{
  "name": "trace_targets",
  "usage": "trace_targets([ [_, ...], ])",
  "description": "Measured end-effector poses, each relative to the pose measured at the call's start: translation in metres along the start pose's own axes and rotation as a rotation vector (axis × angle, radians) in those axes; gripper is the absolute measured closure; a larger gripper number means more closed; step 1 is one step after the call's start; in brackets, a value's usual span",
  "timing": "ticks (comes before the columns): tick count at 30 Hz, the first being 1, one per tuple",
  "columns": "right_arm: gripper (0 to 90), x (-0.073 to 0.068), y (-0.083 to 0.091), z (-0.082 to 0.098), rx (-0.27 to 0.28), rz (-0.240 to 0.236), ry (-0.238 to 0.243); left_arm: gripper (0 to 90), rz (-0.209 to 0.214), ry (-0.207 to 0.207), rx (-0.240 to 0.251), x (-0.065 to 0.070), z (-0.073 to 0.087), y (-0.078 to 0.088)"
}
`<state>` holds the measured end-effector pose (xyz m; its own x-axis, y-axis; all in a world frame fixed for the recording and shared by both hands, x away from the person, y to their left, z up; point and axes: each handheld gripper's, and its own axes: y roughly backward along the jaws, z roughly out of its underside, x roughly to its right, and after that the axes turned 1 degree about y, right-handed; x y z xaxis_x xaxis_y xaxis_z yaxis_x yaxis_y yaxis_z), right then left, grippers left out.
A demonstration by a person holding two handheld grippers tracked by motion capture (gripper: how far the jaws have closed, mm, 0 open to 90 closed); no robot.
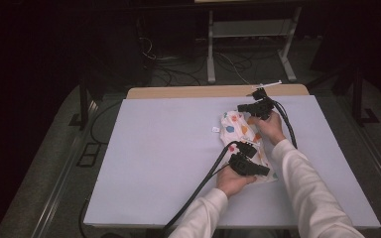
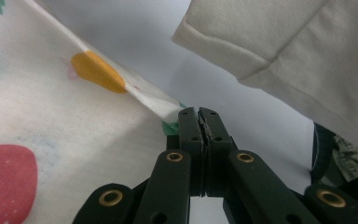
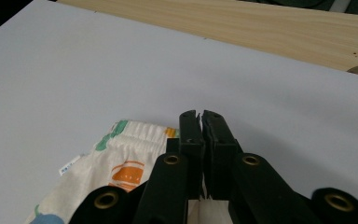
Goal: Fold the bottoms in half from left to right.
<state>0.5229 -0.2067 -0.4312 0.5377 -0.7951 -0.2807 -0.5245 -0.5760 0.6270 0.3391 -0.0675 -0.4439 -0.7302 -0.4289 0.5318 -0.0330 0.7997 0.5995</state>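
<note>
1. On the pale grey table [image 1: 154, 163], right of its middle, lies a small white printed garment [image 1: 238, 131] with coloured spots, a red strawberry and an orange blob among them.
2. At the near end of the cloth, the left gripper [image 2: 199, 122] has its jaws pressed together on a folded edge of the fabric; in the left gripper view a green-printed corner sits pinched right at the tips, and the cloth runs taut up and away to the left.
3. At the far end, the right gripper [image 3: 199, 122] is likewise clamped; in the right gripper view a strip of white cloth shows between the closed jaws low down, and the garment's gathered waistband with a small white label [image 3: 69, 166] lies just left of the tips.
4. From the high view, the left gripper [image 1: 245, 161] rests over the near part of the garment, and the right gripper [image 1: 256, 106] sits at its far edge, near the table's wooden back strip [image 1: 188, 92].
5. Both forearms wear a white sleeve [image 1: 307, 183]; the right sleeve's cuff passes close above the left gripper's jaws in the left gripper view.
6. A black cable [image 1: 198, 191] trails from the left gripper toward the near table edge.
</note>
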Motion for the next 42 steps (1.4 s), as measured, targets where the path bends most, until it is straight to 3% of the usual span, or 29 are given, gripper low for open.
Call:
trace_targets([
  [13,86.0,0.005,0.004,0.002,0.004,0.003,-0.005,87.5,-0.012,-0.004,-0.022,0.005,-0.008,-0.015],
  [27,83.8,0.011,0.004,0.003,-0.002,0.013,-0.01,86.0,0.002,0.01,-0.012,0.003,-0.008,-0.02],
  [31,65.6,0.015,0.009,0.004,-0.016,0.016,-0.044,65.6,0.051,0.001,0.012,0.006,-0.008,-0.019],
  [35,52.7,0.016,0.017,0.005,-0.014,0.004,-0.04,47.7,0.021,-0.034,0.031,0.014,-0.008,-0.017],
  [40,35.8,0.014,0.026,0.004,-0.007,-0.021,-0.035,27.9,-0.032,-0.054,0.013,0.015,-0.008,-0.013],
  [42,27.7,0.013,0.028,0.004,-0.007,-0.023,-0.031,23.0,-0.027,-0.067,0.018,0.015,-0.008,-0.01],
])
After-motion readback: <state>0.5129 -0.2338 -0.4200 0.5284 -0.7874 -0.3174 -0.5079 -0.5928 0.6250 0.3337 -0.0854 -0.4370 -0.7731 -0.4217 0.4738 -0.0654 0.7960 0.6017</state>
